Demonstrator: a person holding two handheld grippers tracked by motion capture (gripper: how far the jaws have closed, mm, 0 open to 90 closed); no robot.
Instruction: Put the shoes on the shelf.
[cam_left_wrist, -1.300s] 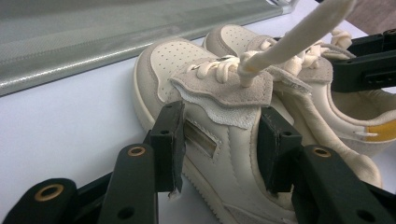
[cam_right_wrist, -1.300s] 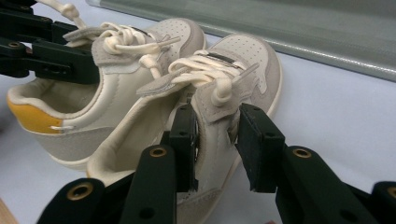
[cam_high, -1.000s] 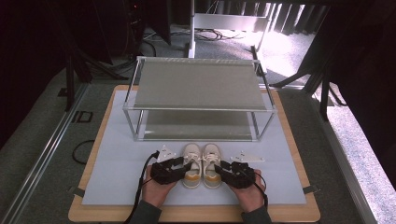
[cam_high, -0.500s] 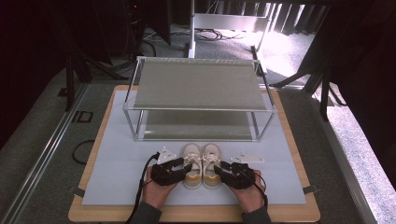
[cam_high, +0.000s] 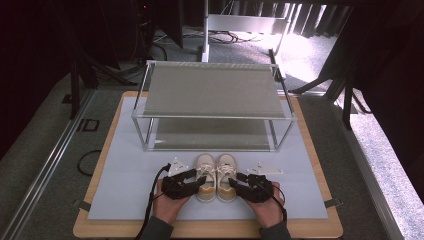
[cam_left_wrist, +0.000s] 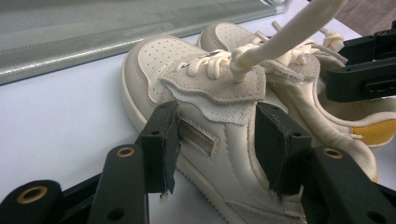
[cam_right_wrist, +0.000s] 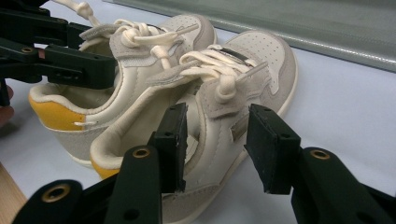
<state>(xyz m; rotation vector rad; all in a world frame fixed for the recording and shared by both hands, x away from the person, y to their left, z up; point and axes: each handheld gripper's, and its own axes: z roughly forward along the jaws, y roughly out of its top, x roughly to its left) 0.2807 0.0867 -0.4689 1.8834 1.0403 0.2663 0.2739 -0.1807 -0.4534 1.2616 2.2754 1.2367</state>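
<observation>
A pair of small cream shoes with yellow heels stands side by side on the white mat. In the high view the left shoe (cam_high: 205, 180) and the right shoe (cam_high: 226, 177) point toward the rack. My left gripper (cam_high: 195, 177) is open astride the left shoe's (cam_left_wrist: 205, 107) outer side wall: one jaw stands outside and the other in the shoe's opening. My right gripper (cam_high: 239, 179) is open in the same way over the right shoe's (cam_right_wrist: 233, 93) outer wall. In each gripper view the other gripper shows beyond the shoes.
A two-tier metal rack (cam_high: 212, 92) with grey mesh shelves stands just behind the shoes. The white mat (cam_high: 125, 175) lies on a wooden board (cam_high: 310, 230). Dark stands and cables crowd the floor beyond the table.
</observation>
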